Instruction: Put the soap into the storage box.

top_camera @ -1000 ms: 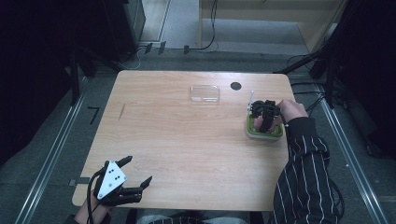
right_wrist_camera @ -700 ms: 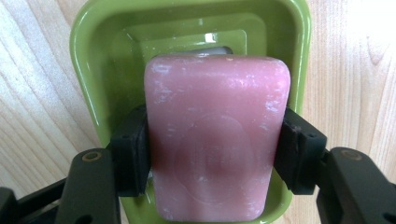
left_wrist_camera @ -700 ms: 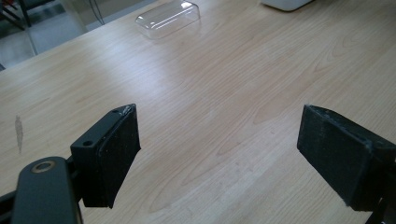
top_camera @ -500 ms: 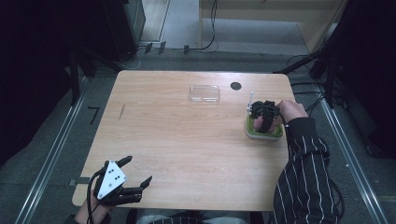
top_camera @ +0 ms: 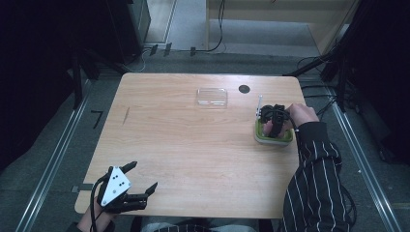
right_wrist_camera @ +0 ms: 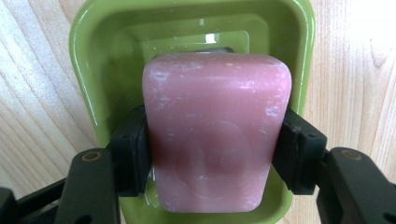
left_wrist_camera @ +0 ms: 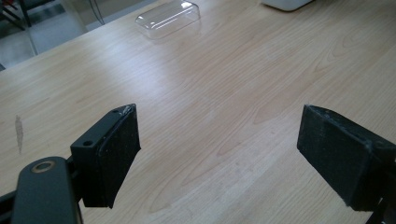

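Note:
A pink bar of soap is clamped between the two black pads of my right gripper, which is shut on it. The soap hangs over the inside of a green soap dish; whether it touches the bottom I cannot tell. In the high view the right gripper points down into the green dish at the table's right side. My left gripper rests at the near left corner, jaws wide open with nothing between them. Its black pads frame bare wood.
A clear plastic lid lies upside down toward the far middle of the wooden table; it also appears as the clear lid ahead of the left gripper. A dark round hole sits near the far edge. A striped sleeve comes in at right.

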Available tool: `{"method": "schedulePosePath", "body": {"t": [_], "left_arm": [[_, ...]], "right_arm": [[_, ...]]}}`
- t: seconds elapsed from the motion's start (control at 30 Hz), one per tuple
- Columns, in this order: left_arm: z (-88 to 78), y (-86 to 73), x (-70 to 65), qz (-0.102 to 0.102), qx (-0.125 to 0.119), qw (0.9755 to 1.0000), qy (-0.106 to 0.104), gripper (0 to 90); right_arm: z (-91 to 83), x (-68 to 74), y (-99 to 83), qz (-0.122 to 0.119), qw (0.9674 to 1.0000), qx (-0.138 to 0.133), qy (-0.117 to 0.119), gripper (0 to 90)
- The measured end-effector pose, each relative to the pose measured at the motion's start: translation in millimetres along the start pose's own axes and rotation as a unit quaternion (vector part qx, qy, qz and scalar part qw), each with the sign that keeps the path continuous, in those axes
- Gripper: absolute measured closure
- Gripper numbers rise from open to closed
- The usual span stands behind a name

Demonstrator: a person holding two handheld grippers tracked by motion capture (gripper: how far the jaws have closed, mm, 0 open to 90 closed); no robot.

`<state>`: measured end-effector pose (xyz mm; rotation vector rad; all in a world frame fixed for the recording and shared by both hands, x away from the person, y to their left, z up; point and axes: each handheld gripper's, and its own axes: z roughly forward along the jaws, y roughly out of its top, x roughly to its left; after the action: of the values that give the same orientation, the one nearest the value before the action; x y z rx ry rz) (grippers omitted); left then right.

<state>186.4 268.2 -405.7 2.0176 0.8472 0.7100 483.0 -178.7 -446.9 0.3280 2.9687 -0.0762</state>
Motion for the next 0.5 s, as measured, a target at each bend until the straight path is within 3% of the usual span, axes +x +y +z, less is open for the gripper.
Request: {"method": "schedulePosePath", "body": {"t": [0.5], "left_arm": [[1.4,-0.6,1.7,-0.003,0.000,1.0000,0.001,14.0]], "right_arm": [[0.0,0.6,2.9,-0.004,0.9999,0.015,0.001,37.1]]}}
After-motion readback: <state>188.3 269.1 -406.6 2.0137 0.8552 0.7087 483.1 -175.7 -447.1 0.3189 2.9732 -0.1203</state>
